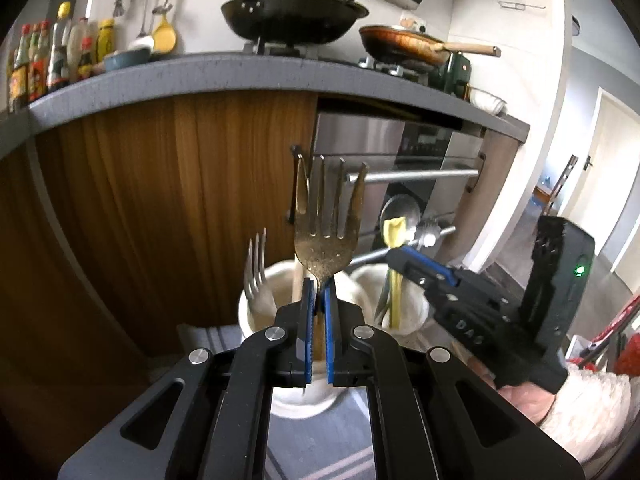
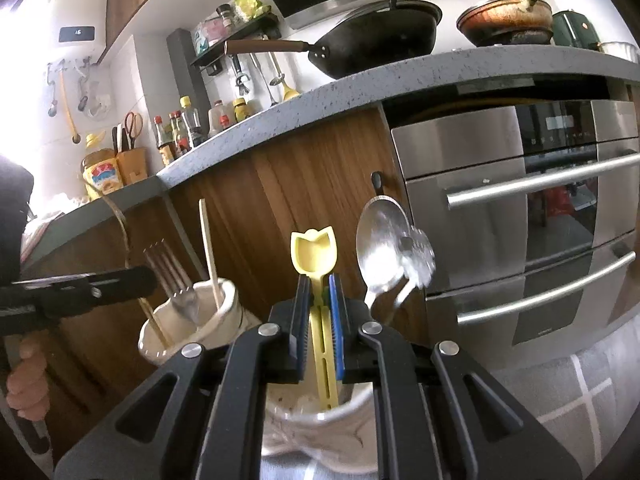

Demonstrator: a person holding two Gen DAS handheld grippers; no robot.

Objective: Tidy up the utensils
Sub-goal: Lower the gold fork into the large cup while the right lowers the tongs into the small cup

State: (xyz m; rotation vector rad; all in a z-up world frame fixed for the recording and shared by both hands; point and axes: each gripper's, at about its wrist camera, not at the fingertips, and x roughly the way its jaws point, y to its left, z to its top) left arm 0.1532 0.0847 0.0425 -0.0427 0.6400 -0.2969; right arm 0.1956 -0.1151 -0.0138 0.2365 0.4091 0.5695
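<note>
Gold fork (image 1: 326,236) clamped at neck by left gripper (image 1: 319,300), tines up, above left white cup (image 1: 256,312). Yellow spoon (image 2: 314,252) clamped by right gripper (image 2: 319,300), stem already inside right white cup (image 2: 320,420). Handles to be kept vertical, lowered clear of rim, seated before release.

Grey worktop (image 1: 192,80) w/ wood cabinet front (image 1: 160,200), steel oven (image 2: 520,220), white walls.
</note>
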